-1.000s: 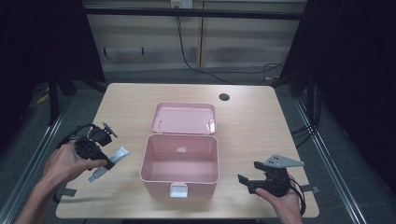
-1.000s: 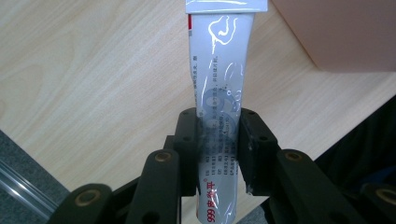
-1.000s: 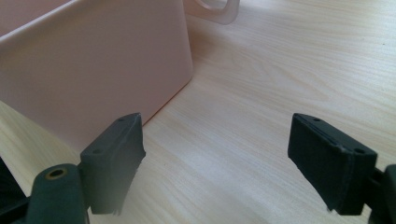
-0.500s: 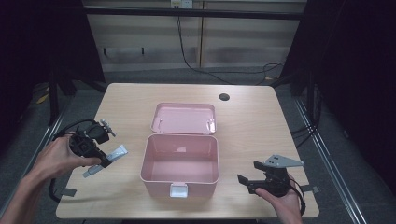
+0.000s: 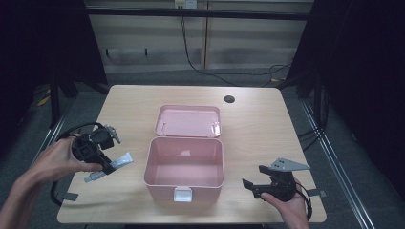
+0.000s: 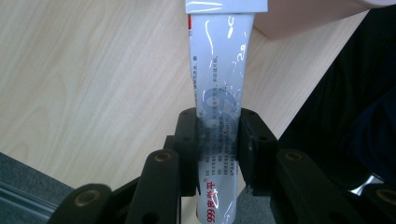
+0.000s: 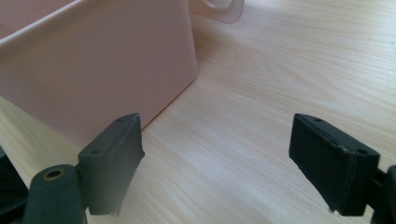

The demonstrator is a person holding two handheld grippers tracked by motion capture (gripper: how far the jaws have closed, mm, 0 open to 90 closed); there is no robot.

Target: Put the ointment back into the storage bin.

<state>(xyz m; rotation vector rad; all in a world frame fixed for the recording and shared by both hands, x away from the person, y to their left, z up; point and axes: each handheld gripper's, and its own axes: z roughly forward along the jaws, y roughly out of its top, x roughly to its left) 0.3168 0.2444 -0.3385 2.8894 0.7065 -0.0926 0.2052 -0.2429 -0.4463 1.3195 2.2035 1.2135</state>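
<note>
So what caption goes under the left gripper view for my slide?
Left tool clamps a silver tube above the wooden table.

left tongs (image 5: 109, 162) with tube (image 5: 111, 166) shifted slightly toward the table's near edge

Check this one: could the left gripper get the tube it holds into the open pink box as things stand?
Probably yes. The left gripper is shut on the tube just left of the pink box, whose lid lies folded back, leaving the top open.
</note>
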